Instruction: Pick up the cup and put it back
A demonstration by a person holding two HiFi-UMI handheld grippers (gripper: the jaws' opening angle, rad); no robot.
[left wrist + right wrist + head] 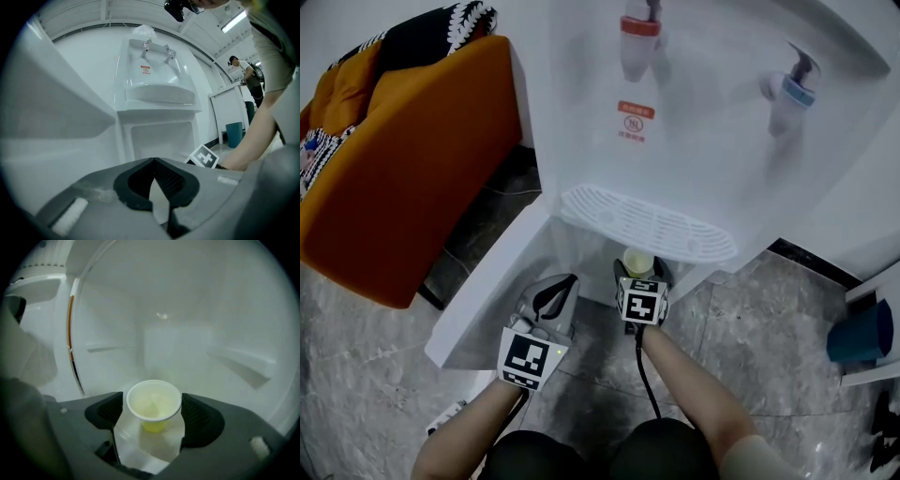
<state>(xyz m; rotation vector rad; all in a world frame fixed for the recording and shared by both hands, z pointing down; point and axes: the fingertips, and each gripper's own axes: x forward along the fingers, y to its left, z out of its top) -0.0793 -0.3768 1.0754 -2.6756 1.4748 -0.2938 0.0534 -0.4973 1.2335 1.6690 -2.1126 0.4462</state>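
Observation:
A small pale yellow paper cup (638, 261) (153, 401) stands upright and empty in the open lower cabinet of a white water dispenser (694, 112). My right gripper (639, 272) (153, 409) reaches into that cabinet with a jaw on either side of the cup. A thin gap shows at the left pad, and the right pad (194, 414) sits very close to the rim, so the gripper is open. My left gripper (559, 287) (153, 162) hovers to the left, outside the cabinet, its tips together and holding nothing.
The cabinet door (487, 281) stands swung open at the left. A white drip tray (647, 223) juts out above the cup, under two taps. An orange sofa (403, 159) is at the far left, a blue bin (862, 333) at the right. A person (248, 77) stands far off.

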